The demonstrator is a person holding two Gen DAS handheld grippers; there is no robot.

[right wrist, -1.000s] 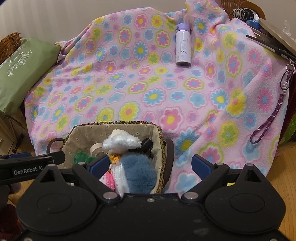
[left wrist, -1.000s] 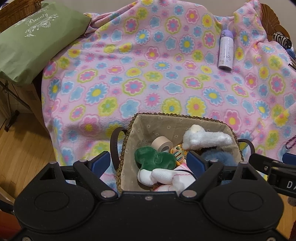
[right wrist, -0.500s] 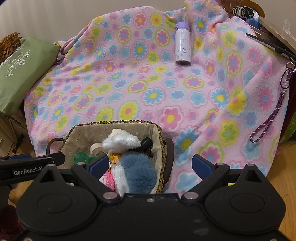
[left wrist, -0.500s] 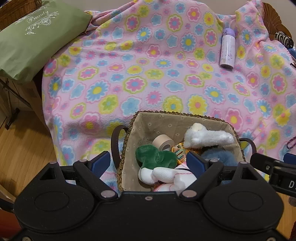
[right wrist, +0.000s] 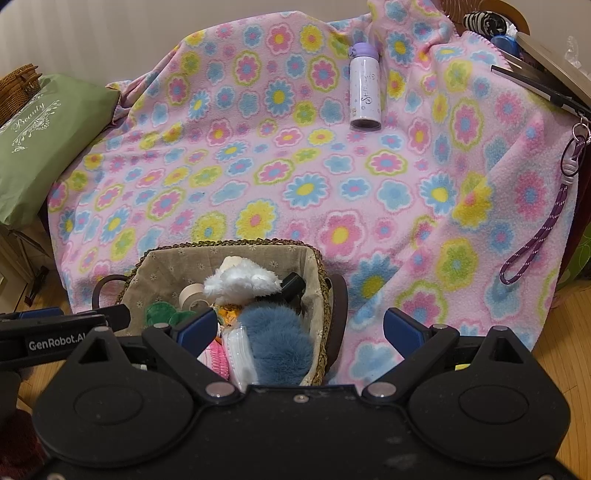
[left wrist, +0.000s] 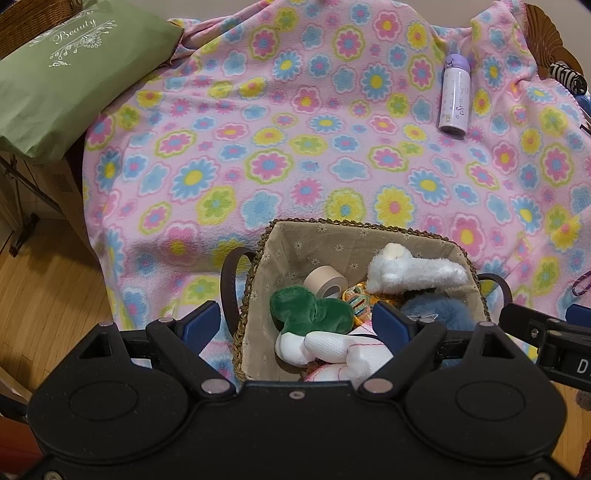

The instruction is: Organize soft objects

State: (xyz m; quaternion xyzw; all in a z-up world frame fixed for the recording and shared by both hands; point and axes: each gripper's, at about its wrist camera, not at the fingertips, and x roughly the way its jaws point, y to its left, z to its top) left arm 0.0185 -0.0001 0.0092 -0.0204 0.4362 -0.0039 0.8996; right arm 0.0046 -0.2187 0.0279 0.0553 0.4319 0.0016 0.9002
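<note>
Both tools eased back slightly; basket (left wrist: 332,236) contents unchanged

Lilac bottle (right wrist: 365,91) lying on floral blanket (right wrist: 258,177), green cushion (left wrist: 70,70) left, purple lanyard (right wrist: 535,229) right

Ahead of you a pink flowered blanket (right wrist: 295,177) drapes over a piece of furniture and hangs down toward a light wood floor (left wrist: 40,295). Behind it you see a plain pale wall (right wrist: 110,33). To your left a green cushion (left wrist: 66,74) lies against a wicker piece (right wrist: 18,85). The light is soft and even.
</note>
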